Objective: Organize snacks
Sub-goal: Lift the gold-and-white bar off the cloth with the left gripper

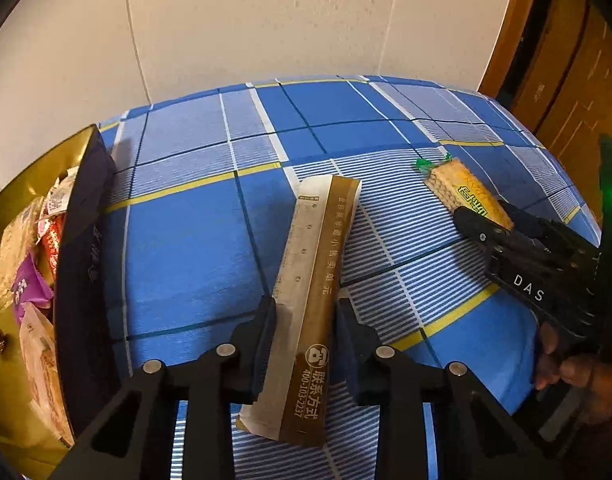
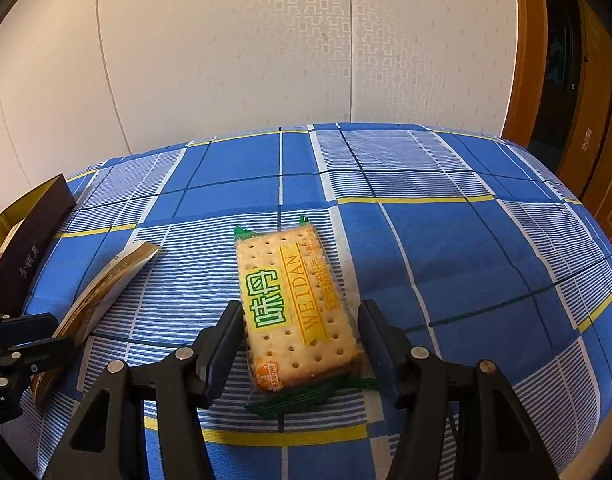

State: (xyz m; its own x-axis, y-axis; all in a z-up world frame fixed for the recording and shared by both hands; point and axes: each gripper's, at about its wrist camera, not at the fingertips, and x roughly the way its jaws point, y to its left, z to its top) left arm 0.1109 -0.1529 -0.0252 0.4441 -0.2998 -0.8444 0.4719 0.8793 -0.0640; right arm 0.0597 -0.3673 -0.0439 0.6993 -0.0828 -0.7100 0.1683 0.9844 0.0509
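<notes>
At 9 o'clock in the left wrist view stands a dark box (image 1: 86, 264) with a gold lining, filled with wrapped snacks (image 1: 34, 280) in purple, red and pale packets. Its long side wall runs beside the blue checked cloth (image 1: 194, 240) that covers the table.

At 6 o'clock in that view the left tool (image 1: 306, 336) has its 2 fingers drawn in narrow around a long gold and white sachet (image 1: 318, 280). The left pad touches the sachet's edge; a thin gap shows at the right pad, so whether it truly pinches cannot be told. The sachet lies flat on the cloth, its far end pointing to 12 o'clock.

At 3 o'clock lies a cracker packet (image 1: 466, 192), yellow with green ends. In the right wrist view the right tool (image 2: 300, 332) stands half open astride this cracker packet (image 2: 294, 304), a finger on each side with clear gaps, gripping nothing. A person's fingers (image 1: 554, 364) show on the handle at 4 o'clock.
</notes>
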